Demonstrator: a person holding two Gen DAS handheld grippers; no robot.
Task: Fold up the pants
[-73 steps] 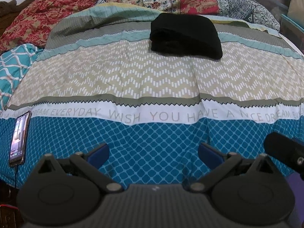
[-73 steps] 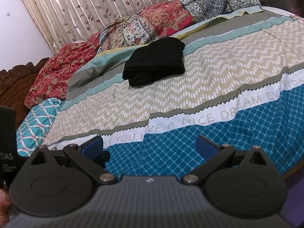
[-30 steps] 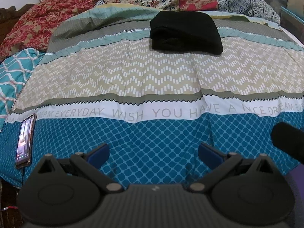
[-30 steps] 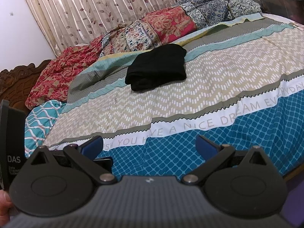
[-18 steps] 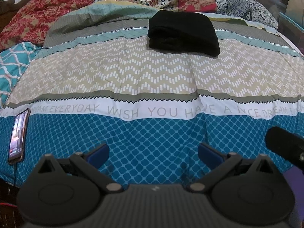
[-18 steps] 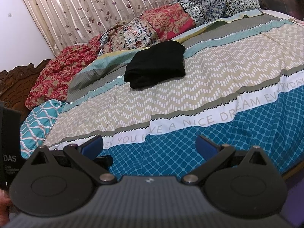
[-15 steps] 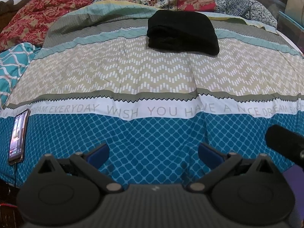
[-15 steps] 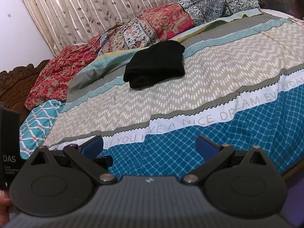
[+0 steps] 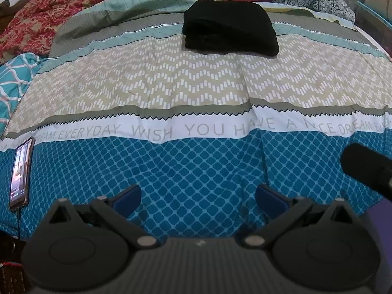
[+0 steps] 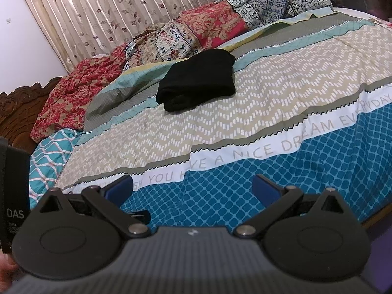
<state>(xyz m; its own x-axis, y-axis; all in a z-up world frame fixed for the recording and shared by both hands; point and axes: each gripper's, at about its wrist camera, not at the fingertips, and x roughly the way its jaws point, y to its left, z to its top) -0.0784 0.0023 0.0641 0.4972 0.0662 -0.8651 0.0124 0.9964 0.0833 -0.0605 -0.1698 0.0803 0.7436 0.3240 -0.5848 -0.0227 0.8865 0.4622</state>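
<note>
The black pants [image 9: 230, 29] lie folded into a compact bundle on the far side of the bed, on the grey and beige stripes; they also show in the right wrist view [image 10: 198, 79]. My left gripper [image 9: 198, 197] is open and empty, held over the blue patterned strip at the bed's near edge, far from the pants. My right gripper [image 10: 192, 189] is open and empty, also at the near edge. Part of the right gripper's body [image 9: 365, 169] shows at the right of the left wrist view.
The patterned bedspread [image 9: 196, 90] covers the bed. A phone [image 9: 20, 172] with a lit screen lies at the near left edge. Rumpled floral quilts [image 10: 186, 34] are piled along the far side below a curtain [image 10: 110, 7]. A carved wooden headboard [image 10: 17, 105] stands left.
Both grippers stay open and empty. The views have only drifted slightly; the pants have not moved.
</note>
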